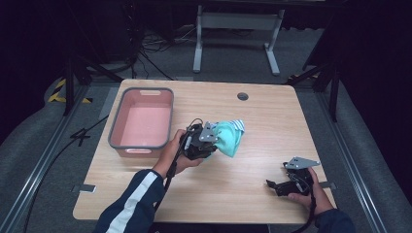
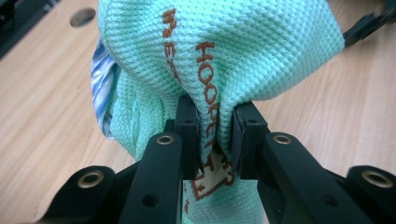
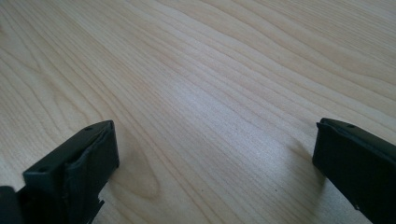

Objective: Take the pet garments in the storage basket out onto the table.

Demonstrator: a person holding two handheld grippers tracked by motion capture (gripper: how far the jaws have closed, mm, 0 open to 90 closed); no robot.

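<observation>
A mint-green knitted cloth (image 1: 229, 137) with brown lettering and a blue-striped lining hangs bunched near the middle of the wooden table (image 1: 262, 111). My left gripper (image 1: 208, 141) is shut on it. In the left gripper view the two black pads (image 2: 243, 135) pinch a fold of the cloth (image 2: 219, 51) between them (image 2: 215, 135). My right gripper (image 1: 278, 186) rests low at the table's front right, jaws wide apart. In the right gripper view bare wood (image 3: 210, 93) lies between its fingers (image 3: 74, 163), with nothing held (image 3: 212, 158).
A pink tub with a grey rim (image 1: 116, 127) stands on the table's left side, its inside bare. A round cable hole (image 1: 242, 96) sits near the far edge. Beyond the table are a metal stand's legs (image 1: 233, 43) and cables on the floor.
</observation>
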